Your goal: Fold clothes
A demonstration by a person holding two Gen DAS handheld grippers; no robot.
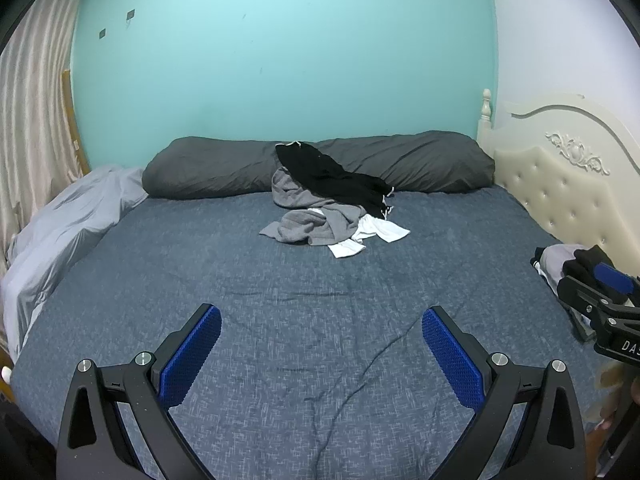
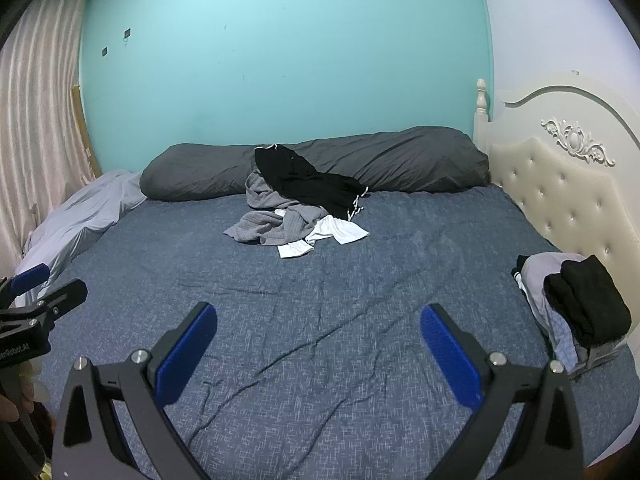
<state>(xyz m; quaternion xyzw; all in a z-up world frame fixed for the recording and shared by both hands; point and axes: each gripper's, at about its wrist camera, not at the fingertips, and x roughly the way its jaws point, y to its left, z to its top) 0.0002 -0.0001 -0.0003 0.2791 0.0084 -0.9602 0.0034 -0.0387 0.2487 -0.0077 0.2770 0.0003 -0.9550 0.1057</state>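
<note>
1. Both of my grippers hang over the near edge of the bed, and nothing sits between either pair of blue pads.
2. My left gripper (image 1: 321, 330) has its jaws spread wide, released, tilted down toward the blue-grey bedsheet (image 1: 280, 300); only wrinkled sheet shows in the gap.
3. My right gripper (image 2: 318, 330) is just as wide apart and just as empty, over a creased patch of the same sheet.
4. From the left wrist view, my right gripper pokes in at the right edge; from the right wrist view, my left one shows at the left edge. So they are side by side, apart from each other.
5. Over to the clothes: an unfolded heap (image 2: 298, 208) lies on the far half of the bed, well away from both grippers.
6. A black garment (image 2: 308, 182) is draped on top, its upper end leaning against the long dark grey pillow (image 2: 420, 160) along the teal wall (image 2: 280, 60).
7. Under it is a crumpled grey piece (image 2: 272, 224), and a white piece (image 2: 338, 232) spills out at the near side.
8. On the right, near the cream tufted headboard (image 2: 560, 192), sits a stack of folded clothes (image 2: 576, 308), black on top, pale grey and light blue below.
9. A pale grey blanket (image 1: 68, 224) is bunched up on the left by the curtain (image 1: 36, 120).
</note>
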